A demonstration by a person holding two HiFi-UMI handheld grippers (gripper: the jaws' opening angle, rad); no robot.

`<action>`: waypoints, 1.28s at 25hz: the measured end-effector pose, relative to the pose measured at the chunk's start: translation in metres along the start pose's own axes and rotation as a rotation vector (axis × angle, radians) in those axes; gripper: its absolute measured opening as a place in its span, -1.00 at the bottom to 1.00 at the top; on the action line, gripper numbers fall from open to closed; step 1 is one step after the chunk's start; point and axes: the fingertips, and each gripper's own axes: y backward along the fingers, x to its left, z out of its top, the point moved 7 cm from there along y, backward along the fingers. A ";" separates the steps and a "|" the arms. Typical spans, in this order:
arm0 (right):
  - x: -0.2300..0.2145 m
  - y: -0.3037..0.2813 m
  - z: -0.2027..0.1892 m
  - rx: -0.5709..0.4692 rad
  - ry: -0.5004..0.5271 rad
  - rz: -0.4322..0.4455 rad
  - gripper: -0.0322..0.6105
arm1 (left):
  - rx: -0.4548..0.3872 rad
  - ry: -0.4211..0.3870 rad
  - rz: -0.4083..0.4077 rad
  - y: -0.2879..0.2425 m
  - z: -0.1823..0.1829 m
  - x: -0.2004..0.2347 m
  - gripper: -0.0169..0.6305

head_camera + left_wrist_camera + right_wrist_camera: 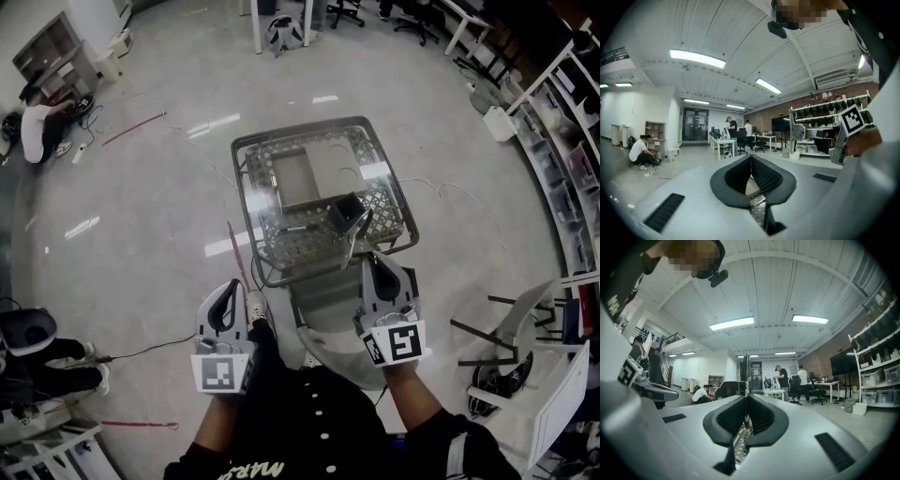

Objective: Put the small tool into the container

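Note:
In the head view, a wire mesh tray sits on a small stand ahead of me, with a small black container in its front right part. My right gripper hangs at the tray's front edge, shut on a thin metal tool that reaches up toward the container. The right gripper view shows the tool as a narrow blade standing out between the closed jaws of the right gripper. My left gripper is lower left of the tray, over the floor. In its own view the left gripper is shut with nothing in it.
A grey sheet lies in the tray, and a thin dark item lies near its front. A white chair and shelving stand to the right. A person crouches at far left. Cables lie on the floor.

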 end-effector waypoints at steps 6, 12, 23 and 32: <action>0.004 -0.055 -0.015 0.038 0.019 -0.064 -0.85 | 0.019 0.005 -0.081 -0.054 -0.001 0.046 -0.86; 0.004 -0.110 -0.035 0.087 0.059 -0.063 -0.85 | 0.036 0.015 -0.113 -0.089 -0.005 0.079 -0.86; -0.008 -0.220 -0.100 0.233 0.162 -0.013 -0.85 | 0.112 0.056 -0.148 -0.147 -0.030 0.117 -0.86; -0.020 -0.289 -0.177 0.393 0.354 0.044 -0.85 | 0.170 0.089 -0.198 -0.186 -0.063 0.121 -0.86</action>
